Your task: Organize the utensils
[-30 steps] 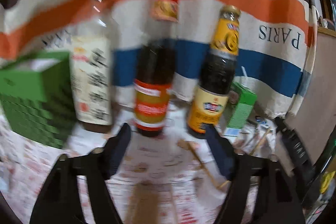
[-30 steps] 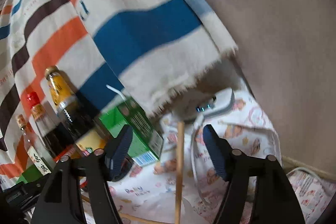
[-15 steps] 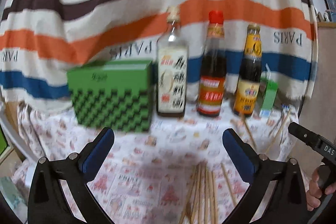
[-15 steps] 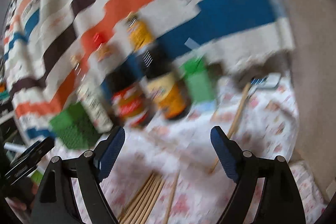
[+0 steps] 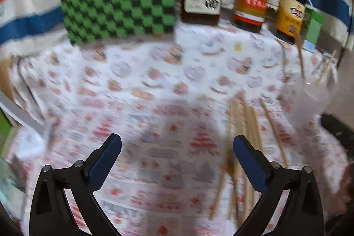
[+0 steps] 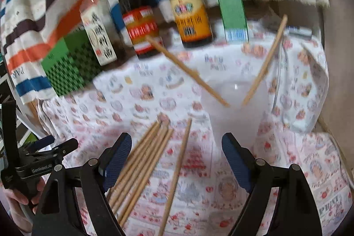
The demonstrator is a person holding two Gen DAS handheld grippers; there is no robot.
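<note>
While motion blurs chopsticks (image 6: pixel 141 160) | bottle tops cropped | both grippers gaping, empty

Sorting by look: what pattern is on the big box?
Green-and-black checkered box, clearest in the left wrist view.

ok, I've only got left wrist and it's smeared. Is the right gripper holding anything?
Observer: No. The right gripper is open and grips nothing; its jaws have just been opening.
Operator: Anything in the cup yet?
Observer: Two chopsticks lean in the white cup, their top ends spread apart.
Operator: Rest bundled?
Observer: Mostly. The loose chopsticks lie in a bunch by its left finger; one chopstick lies apart, to their right.
</note>
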